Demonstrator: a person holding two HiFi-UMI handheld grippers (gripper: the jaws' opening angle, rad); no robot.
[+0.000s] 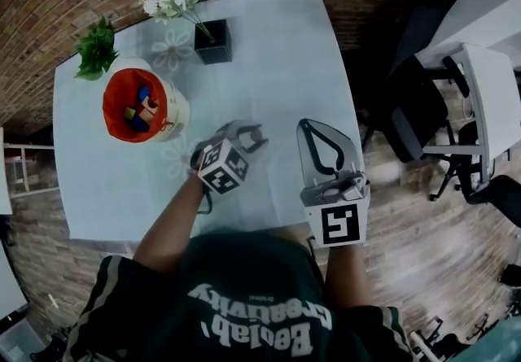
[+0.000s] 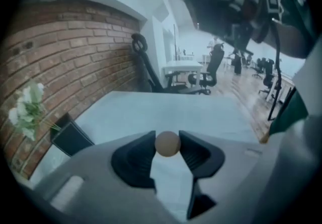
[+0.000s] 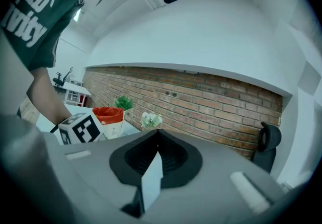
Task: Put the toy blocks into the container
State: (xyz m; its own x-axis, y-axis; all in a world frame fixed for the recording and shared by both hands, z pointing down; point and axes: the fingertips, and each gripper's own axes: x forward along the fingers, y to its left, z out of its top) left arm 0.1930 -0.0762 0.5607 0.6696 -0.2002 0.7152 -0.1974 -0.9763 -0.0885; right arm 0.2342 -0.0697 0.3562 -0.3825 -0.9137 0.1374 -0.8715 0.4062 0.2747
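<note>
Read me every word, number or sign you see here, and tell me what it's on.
"lab" above "ivity", cut off at the edge: white print on the green shirt, right gripper view.
The same print, upside down in the head view: too blurred to read whole.
Two marker cubes: black-and-white square codes, no words or numbers.

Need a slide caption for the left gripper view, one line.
Left claw pinches a small tan ball over the pale table, black flower pot at left, brick wall behind.
</note>
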